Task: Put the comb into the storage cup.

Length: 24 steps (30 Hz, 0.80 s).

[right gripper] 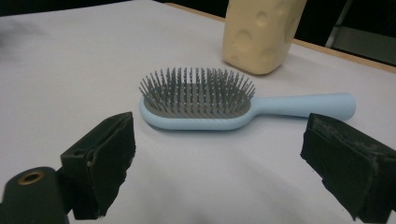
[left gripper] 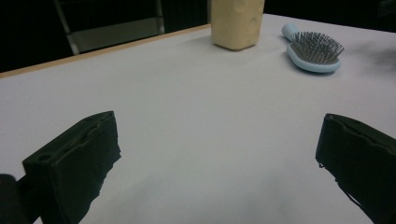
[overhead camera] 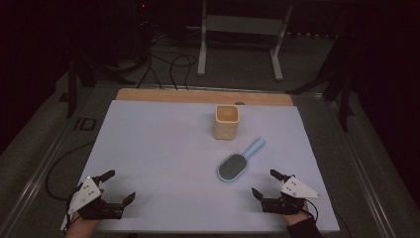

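A light blue hairbrush (overhead camera: 238, 161) lies bristles-up on the white table sheet (overhead camera: 163, 148), its handle pointing toward the far right. Behind it stands a cream-yellow cup (overhead camera: 227, 121) with dimpled sides. My right gripper (overhead camera: 268, 184) rests open near the front right edge, a short way in front of the brush (right gripper: 201, 100), nothing between its jaws. My left gripper (overhead camera: 118, 186) sits open at the front left corner, far from the brush (left gripper: 314, 51) and the cup (left gripper: 236, 21). The cup (right gripper: 261, 32) rises just behind the brush head.
A wooden strip (overhead camera: 203, 95) edges the table's far side. Beyond it a white frame stand (overhead camera: 242, 34) and black cables (overhead camera: 168, 64) lie on the dark floor. A cable (overhead camera: 59, 163) loops off the table's left side.
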Motion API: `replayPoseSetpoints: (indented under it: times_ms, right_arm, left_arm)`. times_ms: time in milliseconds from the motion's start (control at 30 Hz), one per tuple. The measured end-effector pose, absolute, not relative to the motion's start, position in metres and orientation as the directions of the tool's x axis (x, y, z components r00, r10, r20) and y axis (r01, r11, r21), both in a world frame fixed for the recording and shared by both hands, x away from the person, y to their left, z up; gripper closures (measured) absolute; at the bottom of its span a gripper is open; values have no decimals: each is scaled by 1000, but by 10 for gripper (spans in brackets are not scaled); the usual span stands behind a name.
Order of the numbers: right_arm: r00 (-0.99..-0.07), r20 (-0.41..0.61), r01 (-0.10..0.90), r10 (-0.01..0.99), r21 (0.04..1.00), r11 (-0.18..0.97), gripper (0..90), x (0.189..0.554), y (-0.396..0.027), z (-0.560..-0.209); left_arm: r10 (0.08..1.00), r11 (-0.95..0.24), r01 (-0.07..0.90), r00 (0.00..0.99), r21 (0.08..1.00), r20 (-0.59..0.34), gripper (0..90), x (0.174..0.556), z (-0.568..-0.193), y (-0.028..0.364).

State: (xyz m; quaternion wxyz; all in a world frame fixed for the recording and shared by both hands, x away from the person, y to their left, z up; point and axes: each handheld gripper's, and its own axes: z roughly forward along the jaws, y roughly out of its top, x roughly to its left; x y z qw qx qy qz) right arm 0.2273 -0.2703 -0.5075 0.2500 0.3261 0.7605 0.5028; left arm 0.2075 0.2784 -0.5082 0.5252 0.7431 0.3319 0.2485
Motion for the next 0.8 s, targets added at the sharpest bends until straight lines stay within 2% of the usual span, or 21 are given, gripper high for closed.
replayPoseSetpoints:
  times_ms: [267, 500, 800]
  right_arm:
    - [-676, -54, 251, 735, 921, 299, 97, 227, -268, -509]
    - [-695, -18, 276, 719, 916, 290, 97, 229, -270, -509]
    - [-695, -44, 259, 718, 916, 307, 97, 226, -263, -502]
  left_arm:
    - [754, -183, 222, 657, 958, -8, 0, 208, -505, 279]
    - [752, -194, 226, 659, 955, -3, 0, 208, -506, 277]
    - [743, -189, 206, 670, 960, 2, 0, 203, -505, 279]
